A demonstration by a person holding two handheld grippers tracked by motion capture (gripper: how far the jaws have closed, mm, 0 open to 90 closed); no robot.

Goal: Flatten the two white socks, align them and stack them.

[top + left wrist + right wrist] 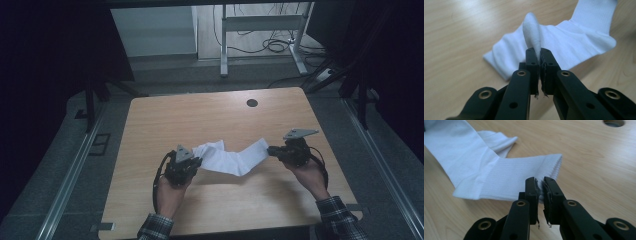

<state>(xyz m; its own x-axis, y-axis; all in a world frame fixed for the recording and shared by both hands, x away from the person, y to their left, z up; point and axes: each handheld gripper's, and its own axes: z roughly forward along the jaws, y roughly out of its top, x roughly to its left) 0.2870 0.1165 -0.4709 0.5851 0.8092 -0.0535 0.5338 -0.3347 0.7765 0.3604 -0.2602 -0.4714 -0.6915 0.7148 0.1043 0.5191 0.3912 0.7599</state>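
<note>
A white sock [231, 160] lies stretched across the middle of the wooden table [215, 115], sagging between my two grippers. My left gripper [194, 163] is shut on a pinched fold of the sock's left end [532, 32], which rises out of the closed jaws. My right gripper [271, 150] is shut on the edge of the ribbed cuff [529, 173] at the right end. In the right gripper view the sock [466, 157] runs away to the upper left, and a further fold of white fabric [499, 141] lies behind it. Each gripper is held in a hand in a plaid sleeve.
A round cable hole [252, 103] sits near the table's far edge, also seen as the hole [613, 122] in the right gripper view. Beyond the table stand a white desk frame [260, 30] and loose cables [280, 45] on the floor. Metal rails [75, 165] flank the table.
</note>
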